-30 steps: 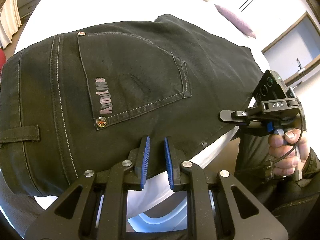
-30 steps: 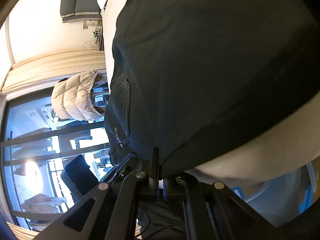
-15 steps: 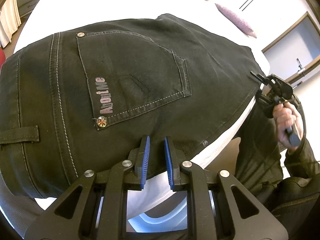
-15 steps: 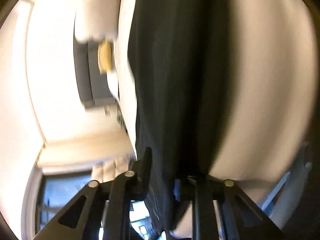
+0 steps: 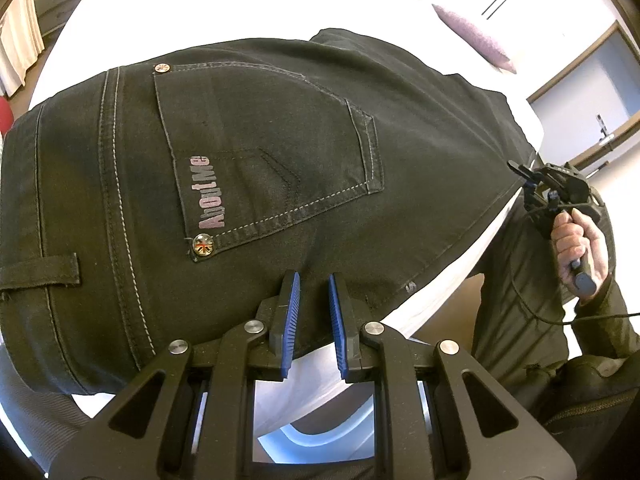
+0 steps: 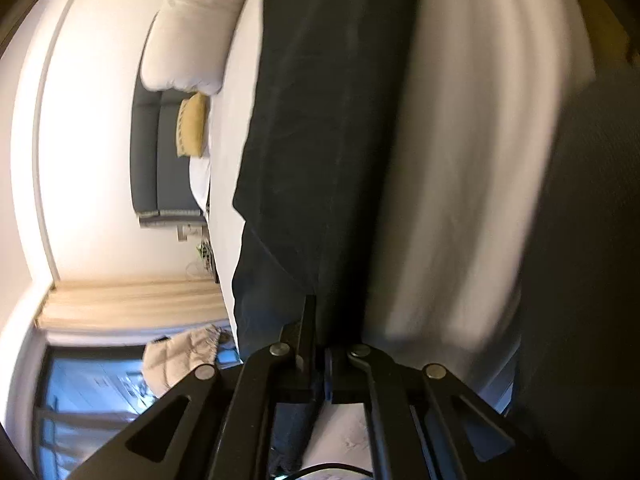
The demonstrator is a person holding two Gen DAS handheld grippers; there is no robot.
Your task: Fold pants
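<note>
Hovering at the near edge of the bed [image 5: 432, 308], the left gripper [image 5: 314, 312] pointed steeply down over the seat of the pants [image 5: 260, 140]. Its blue pads [image 5: 290, 312] stood a little apart, with nothing pinched between them. That looked like a waiting posture: placed at the seat end, it could pin or pick up the cloth once the other end came over.

The pants lay flat on the white sheet, back side up, with the back pocket [image 5: 272, 160] and its lettering uppermost and the waistband off to the left. The legs ran away to the right along the mattress edge, apparently already laid one on the other. Laid out that smoothly, they would likely take a clean crease.

Farther along that edge, a hand [image 5: 576, 244] held the right gripper [image 5: 520, 170] with its tip at the side seam. Its own camera was blurred, but it showed the jaws drawn together after just closing, and dark cloth seemed to be caught between them. Gripping the pants on the leg side suggested the fold in hand was to carry the legs toward the waist.

Beyond the pants, a purple pillow [image 5: 472, 36] lay on the bed, well clear of the work.
</note>
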